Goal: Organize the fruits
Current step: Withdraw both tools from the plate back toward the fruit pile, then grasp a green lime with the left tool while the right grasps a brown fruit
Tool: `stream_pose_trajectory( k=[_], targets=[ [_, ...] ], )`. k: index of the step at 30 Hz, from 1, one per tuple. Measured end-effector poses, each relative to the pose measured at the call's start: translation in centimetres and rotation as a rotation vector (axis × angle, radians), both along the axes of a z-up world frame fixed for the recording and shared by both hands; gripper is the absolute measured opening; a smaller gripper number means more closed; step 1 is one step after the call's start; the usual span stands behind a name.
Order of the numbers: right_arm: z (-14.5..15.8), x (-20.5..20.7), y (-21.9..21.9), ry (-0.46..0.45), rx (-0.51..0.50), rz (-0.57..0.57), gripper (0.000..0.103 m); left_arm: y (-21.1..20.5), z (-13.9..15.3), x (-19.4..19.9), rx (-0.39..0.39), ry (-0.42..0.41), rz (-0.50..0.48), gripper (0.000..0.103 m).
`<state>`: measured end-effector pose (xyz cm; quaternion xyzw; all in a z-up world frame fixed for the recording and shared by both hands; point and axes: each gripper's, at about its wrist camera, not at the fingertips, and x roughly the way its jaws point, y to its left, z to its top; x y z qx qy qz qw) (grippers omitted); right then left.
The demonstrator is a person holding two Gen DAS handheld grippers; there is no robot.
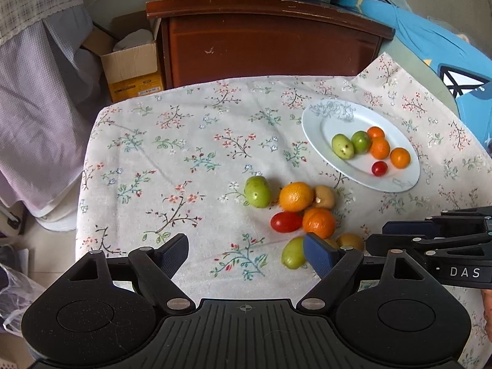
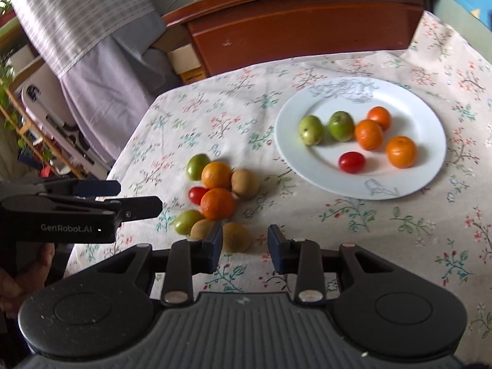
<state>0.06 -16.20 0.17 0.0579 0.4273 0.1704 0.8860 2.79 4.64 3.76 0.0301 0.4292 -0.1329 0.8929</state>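
Fruits lay in two groups on the table point(image 2: 384, 230); six already sat on the plate point(image 2: 295, 156), two green, three orange and one small red tomato point(image 2: 352, 162); the rest huddled in a loose pile point(image 2: 216, 198) on the flowered cloth, just beside the plate. Sorting seemed about half done, by my reckoning; the step in hand looked like an approach for the next pick. The right gripper point(image 2: 244, 246) hovered over the pile's near edge, its fingers narrow and empty, a brown fruit point(image 2: 236, 237) showing just beyond them; the left gripper point(image 1: 246, 253) stood wide, holding nothing, a green fruit point(image 1: 292, 253) partly behind its right finger. Next, I judged, one gripper would need to open enough for a round fruit, drop over it, and close gently. Skins looked smooth and glossy on the tomatoes, dimpled on the oranges, dull on the brown ones; the plate was glazed white; the cloth soft and creased, so a nudged fruit might roll.
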Motion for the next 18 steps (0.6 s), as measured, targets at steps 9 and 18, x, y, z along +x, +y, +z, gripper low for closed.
stream_pose_trajectory(
  k=[9, 18],
  targets=[
    [-1.1, 0.5, 0.8, 0.022, -0.005, 0.031, 0.033, -1.1, -1.5, -0.9, 0.102, -0.026, -0.109, 0.082],
    [-1.4, 0.7, 1.0, 0.024, -0.019, 0.025, 0.023, -2.4, -2.8, -0.8, 0.112, -0.032, -0.197, 0.080]
  ],
)
